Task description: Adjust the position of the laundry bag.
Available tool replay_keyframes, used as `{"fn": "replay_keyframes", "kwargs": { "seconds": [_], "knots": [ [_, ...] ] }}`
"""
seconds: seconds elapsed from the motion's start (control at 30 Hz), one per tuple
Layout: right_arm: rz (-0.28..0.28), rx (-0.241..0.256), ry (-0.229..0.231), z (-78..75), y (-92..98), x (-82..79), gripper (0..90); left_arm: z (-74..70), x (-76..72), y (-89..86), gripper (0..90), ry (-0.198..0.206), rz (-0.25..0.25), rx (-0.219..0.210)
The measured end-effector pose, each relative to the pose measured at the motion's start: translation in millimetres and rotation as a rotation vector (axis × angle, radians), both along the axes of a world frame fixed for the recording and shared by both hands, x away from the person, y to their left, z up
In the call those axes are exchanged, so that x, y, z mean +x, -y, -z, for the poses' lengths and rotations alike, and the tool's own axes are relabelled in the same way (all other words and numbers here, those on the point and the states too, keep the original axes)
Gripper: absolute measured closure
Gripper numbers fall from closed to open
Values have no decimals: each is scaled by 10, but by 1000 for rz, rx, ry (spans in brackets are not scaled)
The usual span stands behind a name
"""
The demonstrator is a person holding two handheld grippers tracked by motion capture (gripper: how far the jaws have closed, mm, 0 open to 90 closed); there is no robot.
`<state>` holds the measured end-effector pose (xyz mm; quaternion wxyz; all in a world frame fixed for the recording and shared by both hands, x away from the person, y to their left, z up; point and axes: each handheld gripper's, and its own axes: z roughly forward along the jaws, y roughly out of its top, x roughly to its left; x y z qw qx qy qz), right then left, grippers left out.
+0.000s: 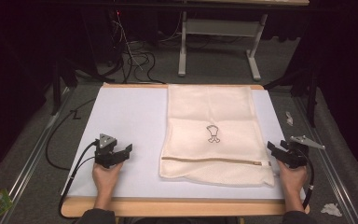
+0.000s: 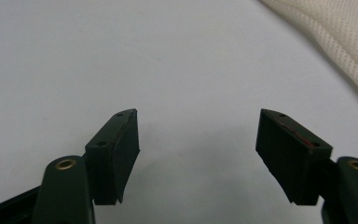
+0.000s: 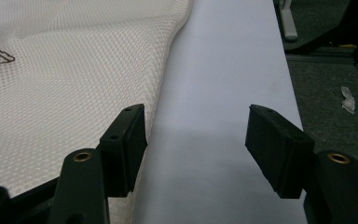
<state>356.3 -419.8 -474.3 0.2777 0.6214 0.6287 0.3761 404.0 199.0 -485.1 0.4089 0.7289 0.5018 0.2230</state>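
Two grippers, left (image 1: 121, 154) and right (image 1: 279, 150), were held with fingers released beside the mesh bag (image 1: 214, 130) laid flat on the worktop (image 1: 121, 116); the thin mesh could be bunched or missed.

Left tool (image 1: 123, 151), right tool (image 1: 275, 148): jaws apart.

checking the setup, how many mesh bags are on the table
1: a cream mesh bag lies flat on the white sheet, right of centre, zip edge nearest the person, between the open left gripper and right gripper.
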Motion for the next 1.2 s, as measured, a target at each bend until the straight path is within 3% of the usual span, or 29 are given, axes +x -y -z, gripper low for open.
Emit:
{"fn": "replay_keyframes", "kwargs": {
  "seconds": [0.37,0.53,0.8,0.87,1.0,1.2],
  "knots": [
    [-34,3,2,-1,0,5,400,-18,-51,11,321,45,28,8],
    [-30,86,-23,1,85,33,423,-28,-59,6,329,57,28,2],
    [-58,76,3,-65,68,-15,468,-110,-96,44,323,55,31,49],
    [-76,61,-14,-87,39,-21,466,-187,-124,57,337,51,56,27],
    [-98,61,-1,-148,6,-57,458,-265,-156,135,344,47,94,-4],
    [-120,51,-19,-201,-49,-109,451,-343,-199,321,340,53,138,20]
  ]
}}
